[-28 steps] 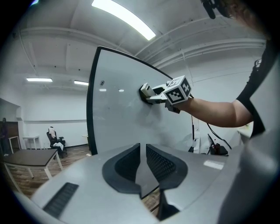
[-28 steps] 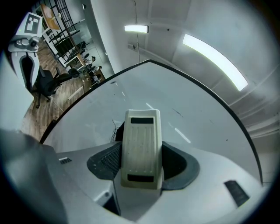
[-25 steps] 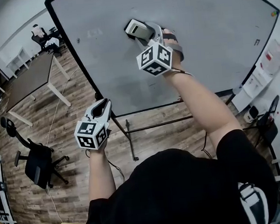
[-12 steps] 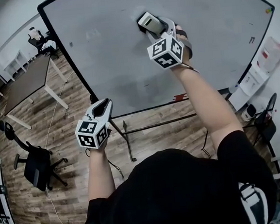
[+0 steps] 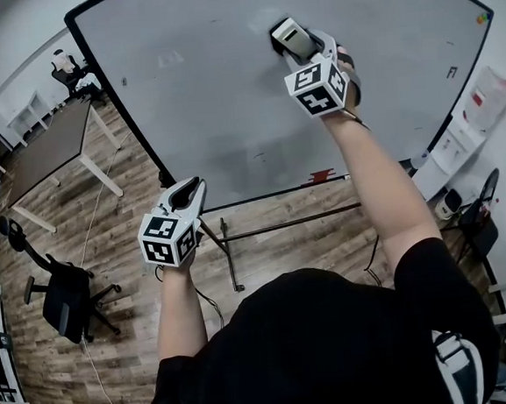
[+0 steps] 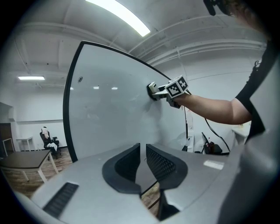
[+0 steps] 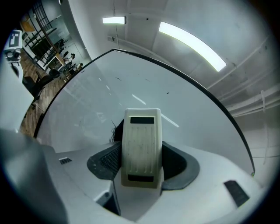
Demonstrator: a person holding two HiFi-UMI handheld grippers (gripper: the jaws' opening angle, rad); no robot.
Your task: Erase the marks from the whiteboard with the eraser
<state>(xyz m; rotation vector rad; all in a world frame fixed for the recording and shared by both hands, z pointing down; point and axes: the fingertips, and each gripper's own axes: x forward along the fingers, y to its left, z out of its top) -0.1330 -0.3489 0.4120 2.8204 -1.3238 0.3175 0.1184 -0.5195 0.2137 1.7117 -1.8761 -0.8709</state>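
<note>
The right tongs (image 5: pixel 301 47) are pinching the eraser (image 5: pixel 288 33) by its sides, while the left tongs (image 5: pixel 185 195) are hanging pressed together on nothing, low and well apart from the work. The whiteboard (image 5: pixel 200 96) is standing ahead of both tongs, and the eraser appears to be pressing against it just beyond the right tongs' tips. A dark scribble (image 7: pixel 113 130) is showing just left of the eraser. A tilting pad risks skipping ink, and a loosening pinch risks dropping the eraser.
</note>
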